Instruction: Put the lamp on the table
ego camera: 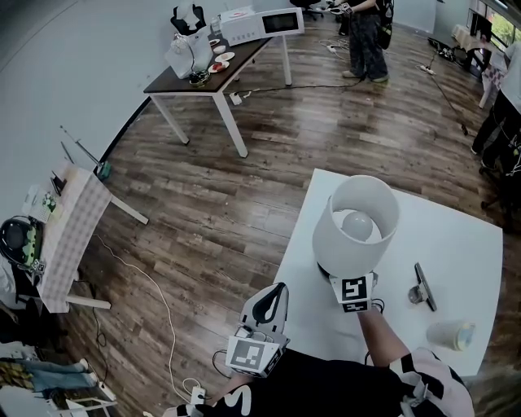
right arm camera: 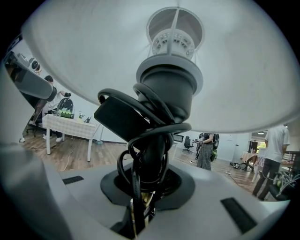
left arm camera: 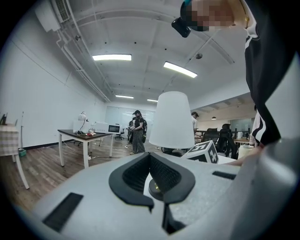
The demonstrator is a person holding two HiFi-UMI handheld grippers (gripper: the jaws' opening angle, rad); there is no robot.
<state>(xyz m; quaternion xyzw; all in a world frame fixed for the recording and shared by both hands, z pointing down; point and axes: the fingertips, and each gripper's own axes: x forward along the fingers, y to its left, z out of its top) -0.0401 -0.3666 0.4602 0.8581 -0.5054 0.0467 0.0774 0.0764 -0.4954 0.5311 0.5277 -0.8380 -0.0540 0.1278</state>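
The lamp (ego camera: pixel 356 224), with a white shade and a bulb showing inside it, stands upright over the white table (ego camera: pixel 456 236). Its base is hidden under the shade. My right gripper (ego camera: pixel 352 278) reaches in from below the shade and is shut on the lamp's dark stem (right arm camera: pixel 151 159), which has a black cord (right arm camera: pixel 123 117) coiled round it. In the right gripper view the shade's underside (right arm camera: pixel 243 70) fills the top. My left gripper (ego camera: pixel 273 300) hangs off the table's left edge, shut and empty. In the left gripper view the shade (left arm camera: pixel 173 119) rises ahead of the left gripper (left arm camera: pixel 157 180).
On the white table lie a black clip-like tool (ego camera: pixel 424 287) and a pale cup (ego camera: pixel 450 334) near its front right. A dark desk (ego camera: pixel 203 77) with a microwave (ego camera: pixel 262 23) stands far off, with a person (ego camera: pixel 366 37) beyond. A checked table (ego camera: pixel 69 232) and a floor cable (ego camera: pixel 155 285) are at the left.
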